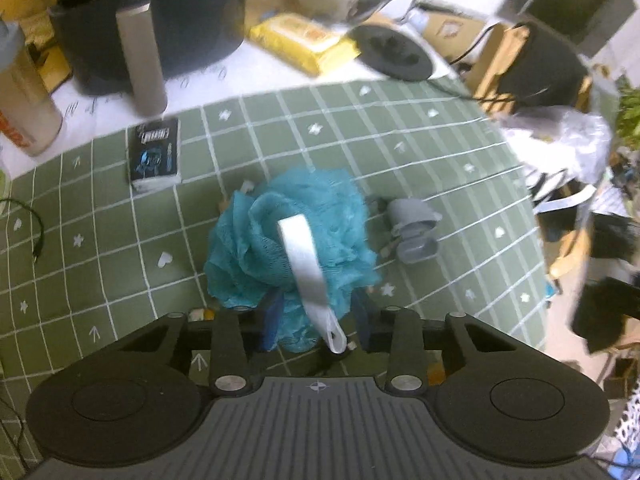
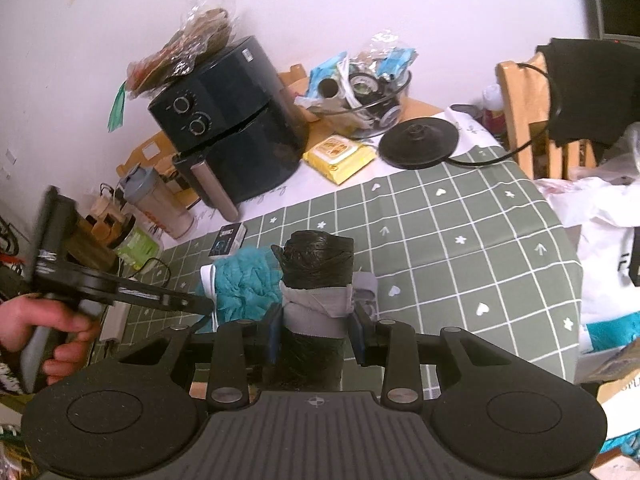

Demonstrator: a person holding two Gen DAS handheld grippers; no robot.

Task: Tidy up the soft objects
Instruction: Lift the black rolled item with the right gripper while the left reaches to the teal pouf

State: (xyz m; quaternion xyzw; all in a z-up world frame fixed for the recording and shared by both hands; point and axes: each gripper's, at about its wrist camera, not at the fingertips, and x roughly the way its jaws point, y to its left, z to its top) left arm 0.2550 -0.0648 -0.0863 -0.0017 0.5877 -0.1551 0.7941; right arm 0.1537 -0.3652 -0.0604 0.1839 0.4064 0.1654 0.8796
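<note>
My left gripper (image 1: 316,326) is shut on a teal mesh bath pouf (image 1: 292,236) with a white strap loop (image 1: 306,268) lying over it; it is held above the green checked tablecloth (image 1: 420,160). The pouf also shows in the right wrist view (image 2: 244,286), with the left gripper (image 2: 204,304) reaching it from the left. My right gripper (image 2: 316,336) is shut on a black roll of bags (image 2: 316,264) wrapped in a grey band (image 2: 320,304). A grey rolled item (image 1: 414,226) lies on the cloth right of the pouf.
A black air fryer (image 2: 232,120) stands at the back left, a bottle (image 2: 158,204) beside it. A yellow wipes pack (image 2: 340,156), a black round base (image 2: 418,140) and a glass bowl of clutter (image 2: 368,92) sit behind. A small dark box (image 1: 154,154) lies on the cloth. Plastic bags (image 2: 608,208) hang right.
</note>
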